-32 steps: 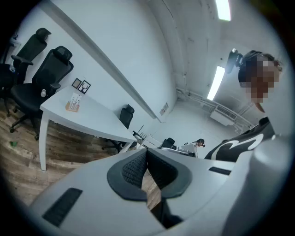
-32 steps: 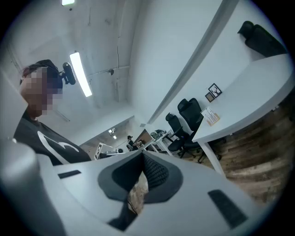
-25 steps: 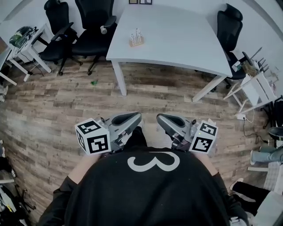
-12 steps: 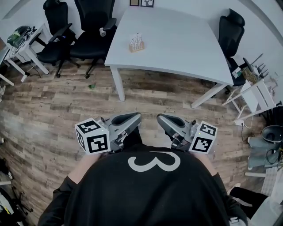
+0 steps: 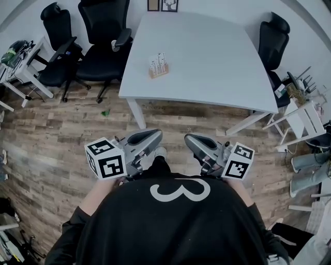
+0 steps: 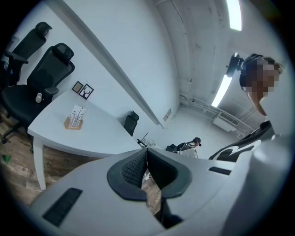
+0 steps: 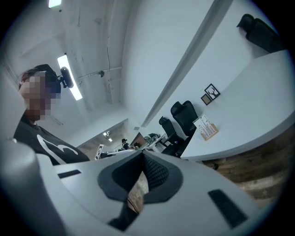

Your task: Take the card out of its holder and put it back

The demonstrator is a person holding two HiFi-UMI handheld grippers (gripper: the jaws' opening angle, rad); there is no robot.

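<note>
A wooden holder with white cards (image 5: 158,66) stands on the white table (image 5: 207,57), far ahead of both grippers. It also shows small in the left gripper view, the holder (image 6: 73,119) on the table's left part, and in the right gripper view as the holder (image 7: 206,127). My left gripper (image 5: 155,135) and right gripper (image 5: 190,140) hang close to the person's chest, over the wood floor, well short of the table. Both are shut with nothing between the pads. The left gripper (image 6: 146,154) and right gripper (image 7: 142,157) show their tips touching.
Black office chairs (image 5: 103,36) stand left of the table and another chair (image 5: 274,33) at its right end. Two small picture frames (image 5: 161,5) sit at the table's far edge. A white rack (image 5: 305,111) stands at the right, a small cluttered desk (image 5: 20,59) at the left.
The table and holder have slid lower and nearer in the head view as the person steps toward them. Both grippers stay shut in the same pose by the chest.
</note>
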